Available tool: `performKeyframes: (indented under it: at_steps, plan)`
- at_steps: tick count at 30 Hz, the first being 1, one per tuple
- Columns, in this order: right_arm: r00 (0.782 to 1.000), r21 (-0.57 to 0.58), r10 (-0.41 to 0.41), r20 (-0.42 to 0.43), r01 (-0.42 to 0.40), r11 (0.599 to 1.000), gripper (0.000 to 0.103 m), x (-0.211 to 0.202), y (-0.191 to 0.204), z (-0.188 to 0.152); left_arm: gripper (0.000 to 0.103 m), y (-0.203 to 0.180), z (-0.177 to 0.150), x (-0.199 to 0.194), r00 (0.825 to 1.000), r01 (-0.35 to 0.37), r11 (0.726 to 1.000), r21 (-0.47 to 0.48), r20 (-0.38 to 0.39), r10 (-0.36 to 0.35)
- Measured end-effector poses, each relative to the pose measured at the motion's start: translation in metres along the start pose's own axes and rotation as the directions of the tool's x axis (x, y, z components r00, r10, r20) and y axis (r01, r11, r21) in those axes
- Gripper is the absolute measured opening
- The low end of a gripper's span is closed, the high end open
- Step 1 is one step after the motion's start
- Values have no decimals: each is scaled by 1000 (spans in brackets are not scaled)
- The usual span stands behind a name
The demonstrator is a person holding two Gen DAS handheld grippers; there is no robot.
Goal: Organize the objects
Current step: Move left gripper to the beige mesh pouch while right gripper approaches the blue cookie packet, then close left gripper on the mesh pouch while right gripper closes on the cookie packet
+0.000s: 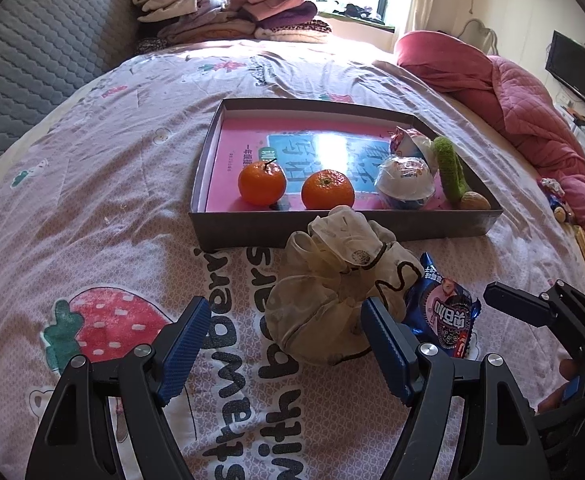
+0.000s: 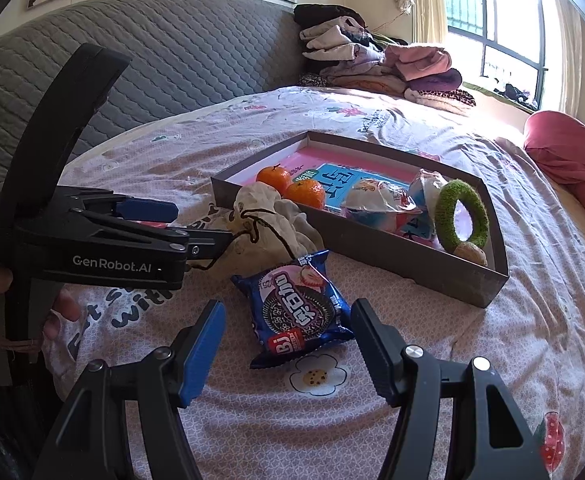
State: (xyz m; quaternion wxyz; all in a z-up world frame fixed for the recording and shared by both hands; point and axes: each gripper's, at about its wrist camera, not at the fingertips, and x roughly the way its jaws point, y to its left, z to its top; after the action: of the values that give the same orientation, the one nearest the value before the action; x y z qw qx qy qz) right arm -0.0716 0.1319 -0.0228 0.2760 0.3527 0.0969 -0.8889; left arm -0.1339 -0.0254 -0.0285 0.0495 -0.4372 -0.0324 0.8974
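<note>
- A bed (image 1: 104,184) with a pink strawberry-print sheet is filling the room, with folded clothes (image 1: 228,12) piled by the window and a pink quilt (image 1: 532,112) bunched along its edge.
- A shallow cardboard tray (image 2: 372,256) is sitting on the sheet, already holding two oranges (image 1: 262,182), wrapped snack cups (image 1: 406,184), a green fuzzy ring (image 2: 461,216) and a walnut (image 2: 470,253).
- A cream drawstring pouch (image 1: 332,292) is lying just outside the tray's near wall; it looks soft, light and floppy, so pinching its gathered neck would probably hold best.
- A blue cookie packet (image 2: 300,312) is lying beside the pouch; the film looks slick and the biscuits likely crush, so a gentle grip across its width seems wise.
- The left gripper (image 1: 288,350) is tilting down at the pouch, fingers spread wide, one pad just beside the fabric; contact is unclear.
- The right gripper (image 2: 288,350) is angling down over the packet, jaws wide apart on either side, gripping nothing.
</note>
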Motion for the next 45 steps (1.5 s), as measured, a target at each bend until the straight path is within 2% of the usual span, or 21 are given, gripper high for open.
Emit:
performKeyframes:
  at_steps: [25,33,40,42,45]
  plan:
    - [996,-23,-7,-88,5,1000,65,38,-9,4,78,-4,14,43,999,-3,1000,5,-41,3]
    - [996,-12,17,-90,-18,1000,62,38,-12,3,78,-9,18,50,999,-2,1000,21,-33,3]
    - [997,-50,-16,-78,12,999,58,36,-6,4,77,-12,18,49,1000,7,999,31,-24,-6]
    - [997,-55,-18,-77,14,998,57,35,-5,4,75,-13,18,48,1000,13,999,35,-22,-12]
    - [997,-61,-19,-73,15,998,56,33,-4,4,64,-15,17,47,1000,19,999,43,-15,-19]
